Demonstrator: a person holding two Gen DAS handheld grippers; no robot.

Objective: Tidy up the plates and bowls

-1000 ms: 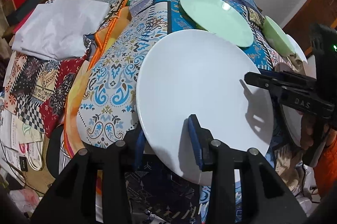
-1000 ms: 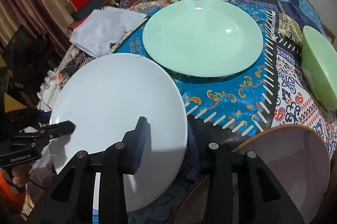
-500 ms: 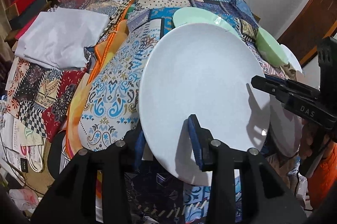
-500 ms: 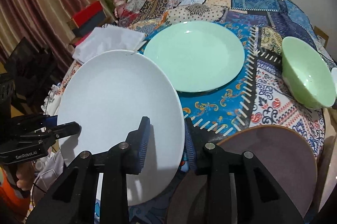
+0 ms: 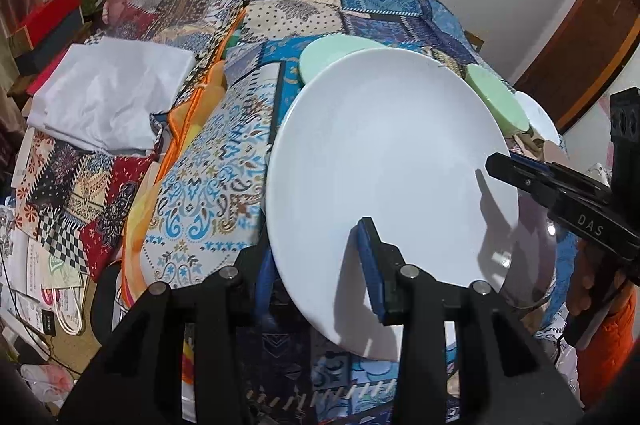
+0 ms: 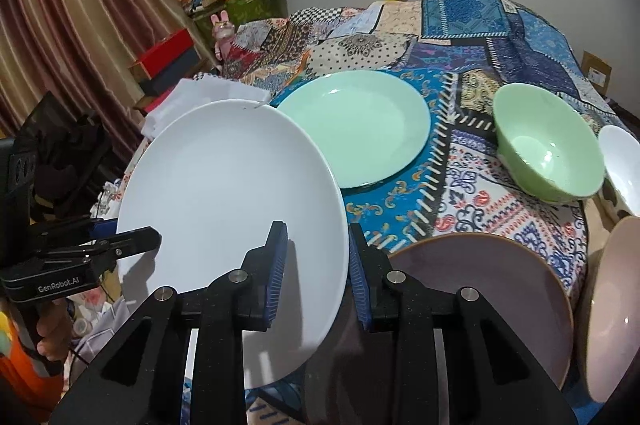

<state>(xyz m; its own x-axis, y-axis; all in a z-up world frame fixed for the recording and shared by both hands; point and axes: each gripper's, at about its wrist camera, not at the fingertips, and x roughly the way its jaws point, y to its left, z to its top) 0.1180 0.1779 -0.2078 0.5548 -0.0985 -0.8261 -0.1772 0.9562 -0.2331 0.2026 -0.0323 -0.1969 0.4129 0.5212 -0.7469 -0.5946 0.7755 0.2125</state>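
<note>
A large white plate (image 5: pixel 392 161) (image 6: pixel 232 185) is held tilted above the patchwork-covered table (image 6: pixel 460 37). My left gripper (image 5: pixel 316 245) is shut on its near rim, one pad above the plate and one beneath. My right gripper (image 6: pixel 316 229) is shut on the opposite rim, with the edge between its blue pads. Each gripper shows in the other's view: the right one (image 5: pixel 500 161) and the left one (image 6: pixel 132 241). Behind the white plate a mint green plate (image 6: pixel 356 125) lies flat. A green bowl (image 6: pixel 548 149) stands to its right.
A mauve plate (image 6: pixel 480 289) lies under my right gripper, with a pinkish bowl (image 6: pixel 612 305) and a white bowl (image 6: pixel 622 161) at the right edge. A folded white cloth (image 5: pixel 108 97) lies at the table's left. Boxes and clutter stand by the curtain.
Both grippers have risen with the white plate, lifting it off the table and tilting it. It now hides most of the mint green plate in the left wrist view.
</note>
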